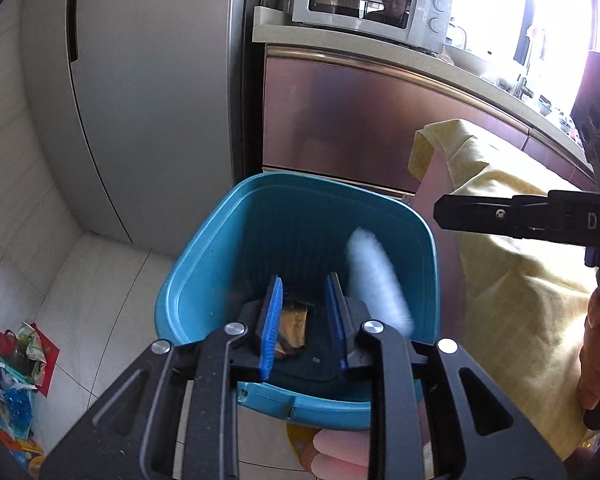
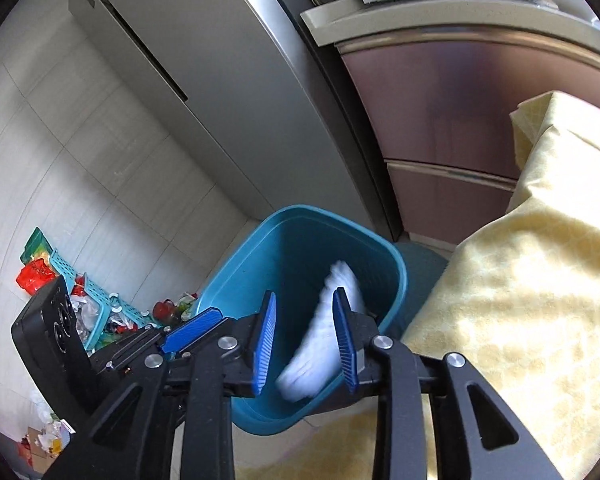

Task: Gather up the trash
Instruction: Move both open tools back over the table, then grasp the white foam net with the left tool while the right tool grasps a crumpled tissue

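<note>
A teal trash bin (image 1: 220,248) stands on the floor below both grippers; it also shows in the right wrist view (image 2: 236,276). A white crumpled piece of trash (image 1: 376,280), blurred by motion, is in the air inside the bin, and shows in the right wrist view (image 2: 324,344) between and just beyond the fingers. A brown wrapper (image 1: 294,330) lies at the bin's bottom. My left gripper (image 1: 306,324) is open and empty over the bin. My right gripper (image 2: 304,344) is open over the bin, and shows from the side in the left wrist view (image 1: 440,210).
A yellow cloth (image 1: 516,280) covers a table at the right. A grey fridge (image 1: 148,92) and brown cabinets (image 1: 340,120) with a microwave (image 1: 372,0) stand behind the bin. Baskets and colourful clutter (image 2: 92,304) lie on the tiled floor at the left.
</note>
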`<state>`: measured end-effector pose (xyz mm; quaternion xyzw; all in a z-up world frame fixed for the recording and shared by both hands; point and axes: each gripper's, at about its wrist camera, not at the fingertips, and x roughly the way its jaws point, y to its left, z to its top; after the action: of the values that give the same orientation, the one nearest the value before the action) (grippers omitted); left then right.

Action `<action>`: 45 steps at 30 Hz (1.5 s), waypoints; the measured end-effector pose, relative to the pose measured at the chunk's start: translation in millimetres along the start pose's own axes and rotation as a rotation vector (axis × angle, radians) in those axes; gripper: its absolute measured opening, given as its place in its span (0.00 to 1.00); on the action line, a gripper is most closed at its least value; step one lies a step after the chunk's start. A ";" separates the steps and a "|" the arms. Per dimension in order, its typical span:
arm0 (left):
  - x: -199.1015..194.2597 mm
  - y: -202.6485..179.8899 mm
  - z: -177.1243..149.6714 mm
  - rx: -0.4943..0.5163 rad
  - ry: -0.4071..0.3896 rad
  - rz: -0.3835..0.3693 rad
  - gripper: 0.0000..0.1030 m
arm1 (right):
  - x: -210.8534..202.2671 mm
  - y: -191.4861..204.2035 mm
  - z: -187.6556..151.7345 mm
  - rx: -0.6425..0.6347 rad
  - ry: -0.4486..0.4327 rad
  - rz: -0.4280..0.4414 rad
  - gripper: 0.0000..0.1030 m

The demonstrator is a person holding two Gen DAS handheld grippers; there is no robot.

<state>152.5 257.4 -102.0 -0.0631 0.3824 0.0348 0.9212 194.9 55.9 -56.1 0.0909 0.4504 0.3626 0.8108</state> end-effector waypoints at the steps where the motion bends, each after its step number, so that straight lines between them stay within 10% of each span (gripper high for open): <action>1: -3.1 -1.7 -1.0 0.003 -0.009 0.002 0.24 | -3.7 -0.4 -1.1 -0.001 -0.005 0.003 0.28; 10: -50.5 -35.4 -1.4 0.056 -0.131 -0.034 0.37 | -65.8 -6.3 -16.4 -0.050 -0.112 0.026 0.34; 20: -99.7 -112.6 -0.9 0.191 -0.215 -0.251 0.47 | -180.6 -43.2 -62.3 -0.061 -0.291 -0.063 0.42; 32: -89.8 -239.2 -16.2 0.341 -0.139 -0.479 0.55 | -286.2 -117.7 -160.6 0.111 -0.408 -0.292 0.43; 45: -42.0 -338.6 1.4 0.408 0.009 -0.576 0.62 | -301.4 -147.5 -215.3 0.191 -0.375 -0.382 0.44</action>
<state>161.9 -78.1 -40.9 0.0169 0.3520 -0.3041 0.8851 -1.8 -290.8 -50.1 0.1459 0.3339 0.1360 0.9213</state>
